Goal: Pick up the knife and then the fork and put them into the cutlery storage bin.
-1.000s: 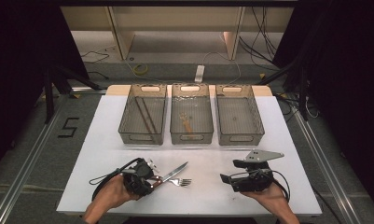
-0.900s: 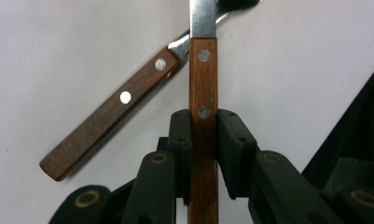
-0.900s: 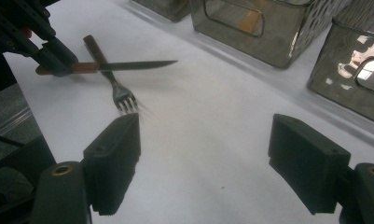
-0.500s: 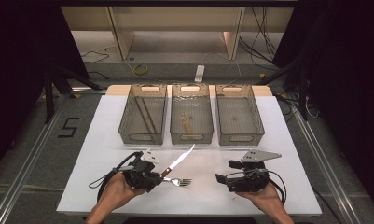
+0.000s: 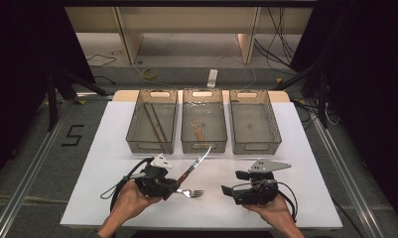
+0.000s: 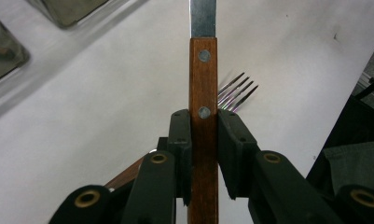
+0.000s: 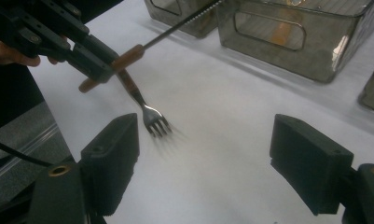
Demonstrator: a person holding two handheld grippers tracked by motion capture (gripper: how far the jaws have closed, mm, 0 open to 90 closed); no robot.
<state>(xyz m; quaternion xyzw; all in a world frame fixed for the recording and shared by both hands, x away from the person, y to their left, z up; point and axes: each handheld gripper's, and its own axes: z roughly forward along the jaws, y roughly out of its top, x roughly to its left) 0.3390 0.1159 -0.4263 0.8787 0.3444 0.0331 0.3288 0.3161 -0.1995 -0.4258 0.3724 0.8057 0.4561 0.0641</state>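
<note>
My left gripper (image 5: pixel 172 186) is shut on the wooden handle of a knife (image 5: pixel 192 167) and holds it above the white table. The blade slants up toward the middle bin (image 5: pixel 221 130). In the left gripper view both pads clamp the riveted handle (image 6: pixel 203 84) at my gripper (image 6: pixel 203 135). A fork (image 5: pixel 192 193) lies on the table just under the knife, its tines (image 6: pixel 237 91) pointing right. My right gripper (image 5: pixel 227 190) rests at the front right, open, with the fork (image 7: pixel 149 116) ahead of its jaws (image 7: pixel 208 149) and nothing between them.
Three clear bins stand in a row at the back: the left bin (image 5: pixel 136 130) holds dark sticks, the middle one a brownish utensil, and the right bin (image 5: pixel 274 130) sits beside it. The table's front edge (image 5: pixel 196 224) is close to both hands.
The knife has come up off the table beside the fork, its blade swinging up toward the middle bin in my left gripper. The right gripper has shifted slightly left.
</note>
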